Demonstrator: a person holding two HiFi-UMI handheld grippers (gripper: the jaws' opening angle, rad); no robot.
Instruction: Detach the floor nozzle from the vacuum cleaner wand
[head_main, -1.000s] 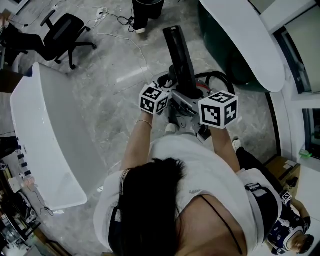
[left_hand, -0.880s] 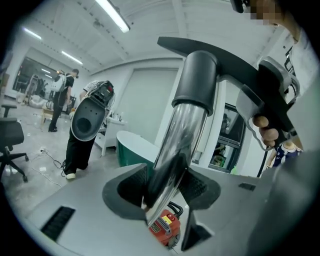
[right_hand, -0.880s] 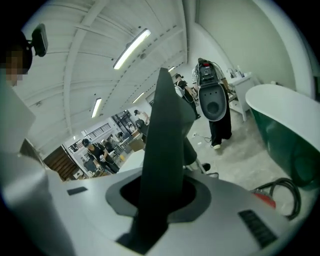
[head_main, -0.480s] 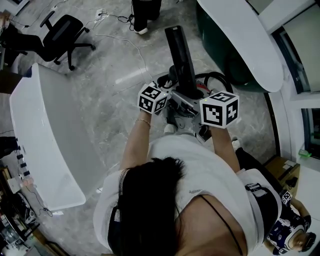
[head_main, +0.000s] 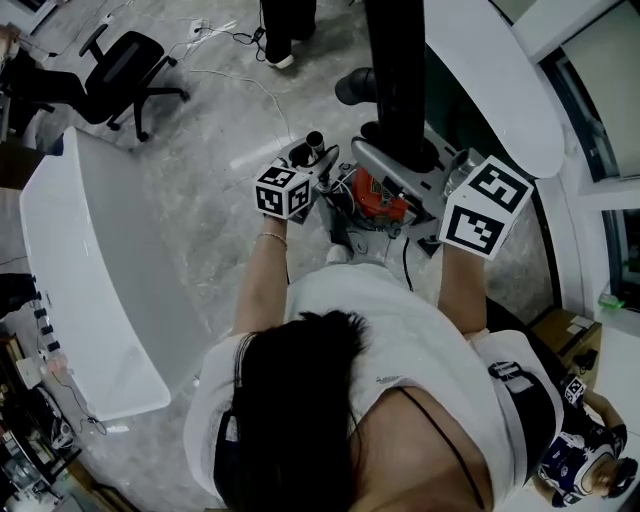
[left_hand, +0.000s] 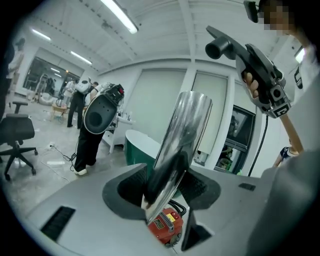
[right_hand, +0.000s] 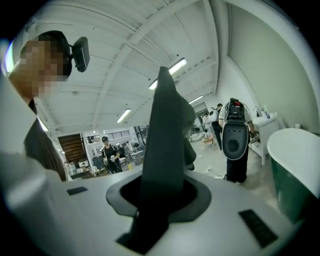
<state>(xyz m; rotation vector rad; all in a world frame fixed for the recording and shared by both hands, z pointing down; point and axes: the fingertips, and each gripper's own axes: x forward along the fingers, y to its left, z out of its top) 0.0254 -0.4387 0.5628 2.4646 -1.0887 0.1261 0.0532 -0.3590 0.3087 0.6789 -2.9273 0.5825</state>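
Observation:
In the head view my right gripper (head_main: 452, 183) holds the black floor nozzle (head_main: 400, 75) raised high and upright, close to the camera. The right gripper view shows that nozzle (right_hand: 165, 160) standing between the jaws of the right gripper (right_hand: 160, 200), which is shut on it. Below lies the chrome wand (head_main: 395, 175), over the red vacuum body (head_main: 375, 203). My left gripper (head_main: 322, 175) sits at the wand's left end. In the left gripper view the wand (left_hand: 181, 140) runs up between the dark pads of the left gripper (left_hand: 165, 192), shut on it, with the red body (left_hand: 165, 225) beneath.
A long white bathtub (head_main: 80, 290) stands at the left, and another white tub (head_main: 500, 80) with a green side at the upper right. An office chair (head_main: 130, 65) and floor cables (head_main: 240, 75) lie at the back left. A standing person's shoes (head_main: 278, 55) are near the nozzle.
My right gripper has risen and swung right with the black nozzle, which now stands upright apart from the wand. The bare chrome wand and red body show. The left gripper shifted slightly left.

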